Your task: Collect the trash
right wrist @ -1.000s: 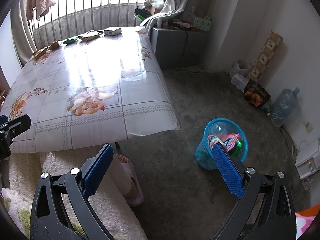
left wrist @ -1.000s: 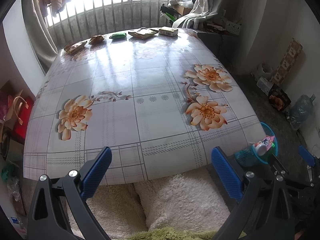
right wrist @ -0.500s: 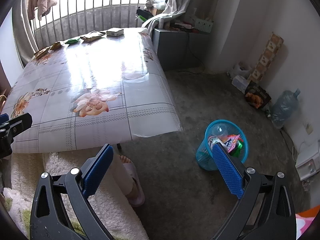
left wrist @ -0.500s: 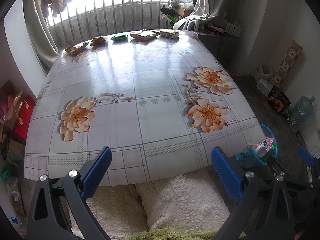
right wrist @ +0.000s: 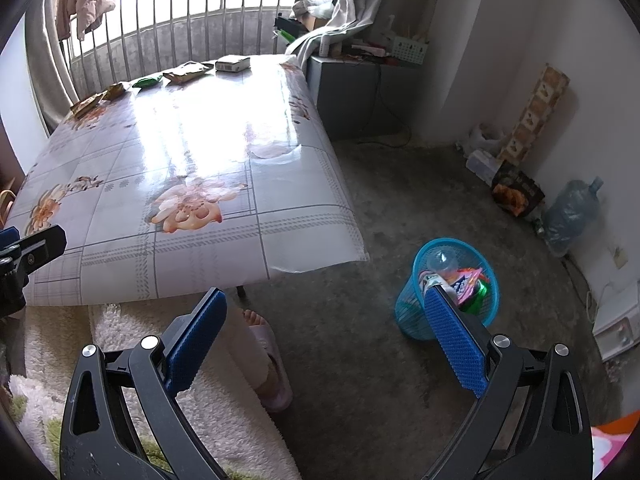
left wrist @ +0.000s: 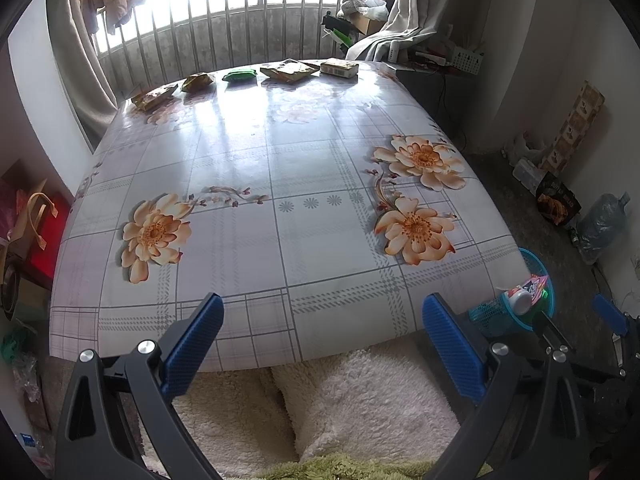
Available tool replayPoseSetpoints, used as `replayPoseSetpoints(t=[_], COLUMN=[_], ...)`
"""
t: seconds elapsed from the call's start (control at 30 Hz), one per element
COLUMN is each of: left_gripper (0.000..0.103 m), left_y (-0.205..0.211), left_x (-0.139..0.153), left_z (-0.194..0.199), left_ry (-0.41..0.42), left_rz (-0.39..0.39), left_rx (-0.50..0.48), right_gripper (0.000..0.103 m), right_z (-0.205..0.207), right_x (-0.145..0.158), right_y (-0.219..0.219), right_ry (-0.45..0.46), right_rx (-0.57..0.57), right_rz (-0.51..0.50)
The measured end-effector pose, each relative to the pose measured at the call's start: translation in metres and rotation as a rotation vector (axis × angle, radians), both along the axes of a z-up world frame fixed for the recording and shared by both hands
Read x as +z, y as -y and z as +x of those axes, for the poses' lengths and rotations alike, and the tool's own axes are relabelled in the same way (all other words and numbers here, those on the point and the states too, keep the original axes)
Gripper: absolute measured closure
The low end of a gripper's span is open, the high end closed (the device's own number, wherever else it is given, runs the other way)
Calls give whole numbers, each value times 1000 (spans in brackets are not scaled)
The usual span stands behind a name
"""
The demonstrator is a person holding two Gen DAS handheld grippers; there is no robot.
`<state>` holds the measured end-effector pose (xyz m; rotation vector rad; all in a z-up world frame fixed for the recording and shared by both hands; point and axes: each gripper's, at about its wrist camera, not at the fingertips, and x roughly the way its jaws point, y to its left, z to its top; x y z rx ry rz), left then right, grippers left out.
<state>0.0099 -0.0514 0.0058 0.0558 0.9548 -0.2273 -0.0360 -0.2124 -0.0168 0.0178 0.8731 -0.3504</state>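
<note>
Black angular frames on both the left gripper [left wrist: 322,344] and right gripper [right wrist: 326,336], silver screws at the pivots, ribbed blue pads [right wrist: 454,342]. Bare foot [right wrist: 254,318] in pale slipper [right wrist: 274,376].

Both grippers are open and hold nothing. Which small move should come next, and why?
Probably reach the left gripper forward across the table. Five wrappers, the green packet among them, lie along its far edge, and the blue basket on the floor already holds trash. The right gripper hangs over the floor.
</note>
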Motion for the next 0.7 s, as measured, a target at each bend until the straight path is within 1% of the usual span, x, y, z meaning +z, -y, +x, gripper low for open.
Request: replayPoseSetpoints(t=[0.7], left_gripper=[6], left_y=[-1], left_x=[1], left_z=[0], left_ry=[-3], left_rz=[0], left_rx=[1], right_gripper=[8], right_z=[0], right_x=[-5], right_y=[-5], right_ry=[-6], right_rx=[1], right_rz=[12])
